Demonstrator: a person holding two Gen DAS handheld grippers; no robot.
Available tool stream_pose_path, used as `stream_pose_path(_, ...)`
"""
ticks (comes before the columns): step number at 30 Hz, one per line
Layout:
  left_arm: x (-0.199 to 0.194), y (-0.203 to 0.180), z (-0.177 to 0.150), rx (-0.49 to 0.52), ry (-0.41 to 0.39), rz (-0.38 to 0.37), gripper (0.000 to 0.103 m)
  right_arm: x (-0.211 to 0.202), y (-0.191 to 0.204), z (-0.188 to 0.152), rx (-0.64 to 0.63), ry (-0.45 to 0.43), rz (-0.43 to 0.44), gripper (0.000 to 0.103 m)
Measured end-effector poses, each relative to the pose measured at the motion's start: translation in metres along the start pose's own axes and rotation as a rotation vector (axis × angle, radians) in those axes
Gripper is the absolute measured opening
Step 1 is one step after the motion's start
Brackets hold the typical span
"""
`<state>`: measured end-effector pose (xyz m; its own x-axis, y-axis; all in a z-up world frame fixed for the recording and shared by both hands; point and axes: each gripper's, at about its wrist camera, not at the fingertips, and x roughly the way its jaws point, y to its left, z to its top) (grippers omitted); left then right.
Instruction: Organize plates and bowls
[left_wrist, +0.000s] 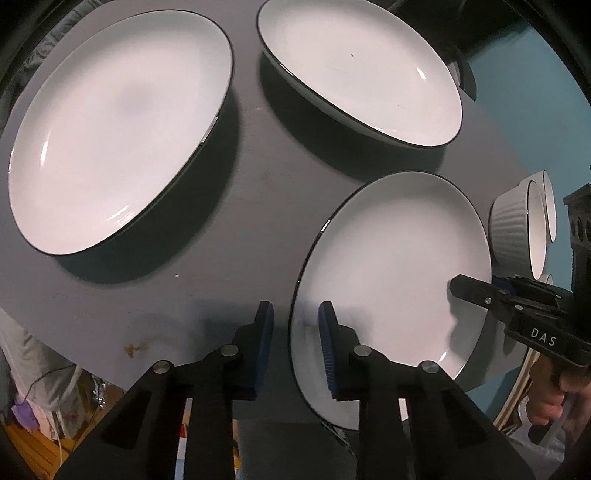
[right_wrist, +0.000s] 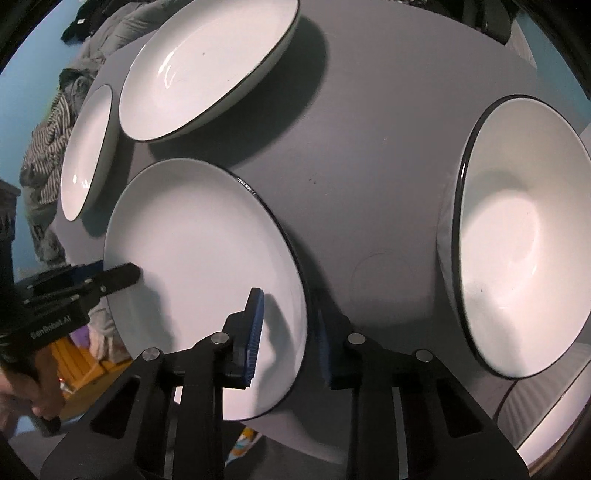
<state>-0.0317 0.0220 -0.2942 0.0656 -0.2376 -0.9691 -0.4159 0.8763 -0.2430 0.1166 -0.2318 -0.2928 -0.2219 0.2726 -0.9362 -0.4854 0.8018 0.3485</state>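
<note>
I see my left gripper in matte black, blue ribbed pads, silver pivot screws; right gripper matches, white lettering alongside.

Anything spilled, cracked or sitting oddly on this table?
A brownish stain marks the table near its front edge, beside the left gripper. The near plate overhangs that edge. No cracks are visible.

Looks like lived-in home room, not lab. Teal painted wall upper right of left view. Heaped clothes, striped fabric among them, at left edge of my right view. Grey bench carries household white plates and ribbed bowls. Yellow clutter lower left below bench edge.
</note>
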Motion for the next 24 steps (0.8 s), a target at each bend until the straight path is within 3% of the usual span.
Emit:
stream_pose_path(4, 0.0, 0.002, 0.001, 0.004, 0.027, -0.027, 0.018, 0.004, 0.0, 0.002, -0.004, 0.019, 0.012, 0.018)
stream_pose_path(15, 0.007, 0.012, 0.008, 0.011, 0.063, -0.046, 0.015, 0.002, -0.012, 0.006, -0.006, 0.018, 0.026, 0.017)
stream_pose_path(17, 0.008, 0.011, 0.008, 0.022, 0.069, -0.042, 0.015, 0.003, 0.003, -0.001, -0.008, 0.016, 0.015, 0.017)
stream_pose_path(24, 0.02, -0.013, 0.018, 0.023, 0.094, -0.036, 0.015, 0.007, 0.011, -0.005, 0.018, 0.026, -0.003, 0.017)
